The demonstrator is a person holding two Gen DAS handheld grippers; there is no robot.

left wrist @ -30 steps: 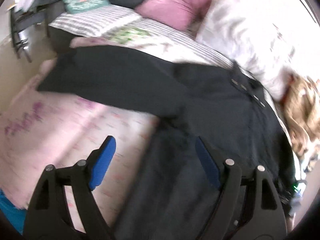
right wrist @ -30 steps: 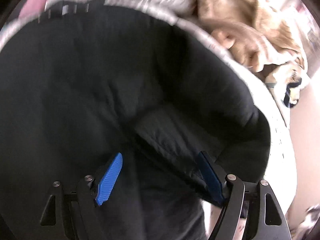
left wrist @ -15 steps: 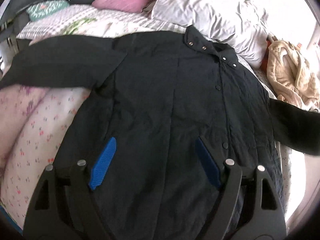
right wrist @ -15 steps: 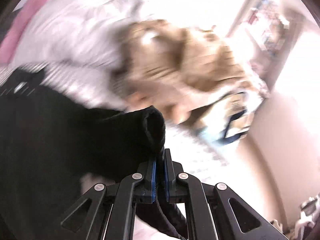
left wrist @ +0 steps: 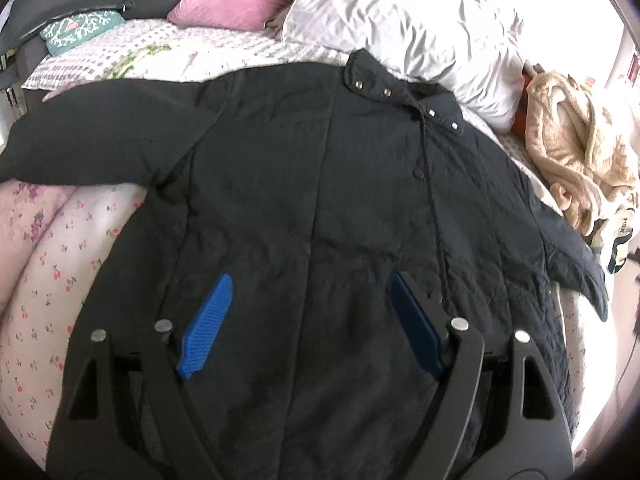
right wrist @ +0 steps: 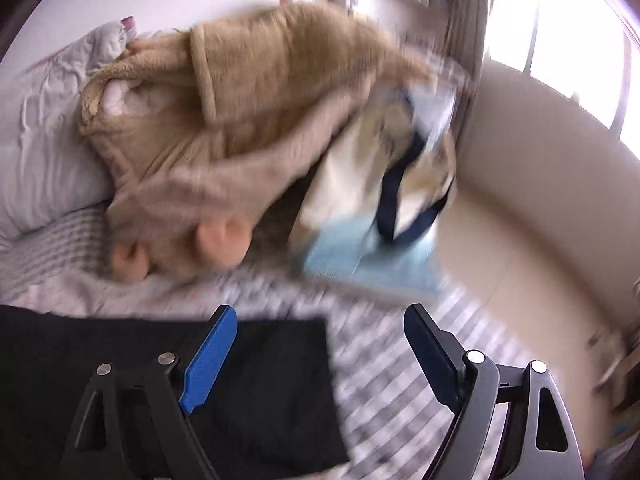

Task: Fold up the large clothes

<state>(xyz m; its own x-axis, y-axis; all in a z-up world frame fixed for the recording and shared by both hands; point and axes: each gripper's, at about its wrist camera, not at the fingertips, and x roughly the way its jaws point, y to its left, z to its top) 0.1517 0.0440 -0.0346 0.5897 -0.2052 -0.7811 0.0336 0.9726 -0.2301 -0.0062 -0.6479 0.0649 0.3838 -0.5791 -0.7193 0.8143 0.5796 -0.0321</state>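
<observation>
My right tool [right wrist: 320, 356] is opening, nothing pinched; half a second ago it gripped the black sleeve [right wrist: 260, 380], which now lies flat beneath it, its view blurred. My left tool [left wrist: 310, 324] hangs spread over the black coat [left wrist: 320, 200], laid out on the bed [left wrist: 60, 280], hem hidden behind my tool.

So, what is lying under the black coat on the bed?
Under the black coat lie a floral duvet and striped bedding. What is beneath its middle is covered.
</observation>
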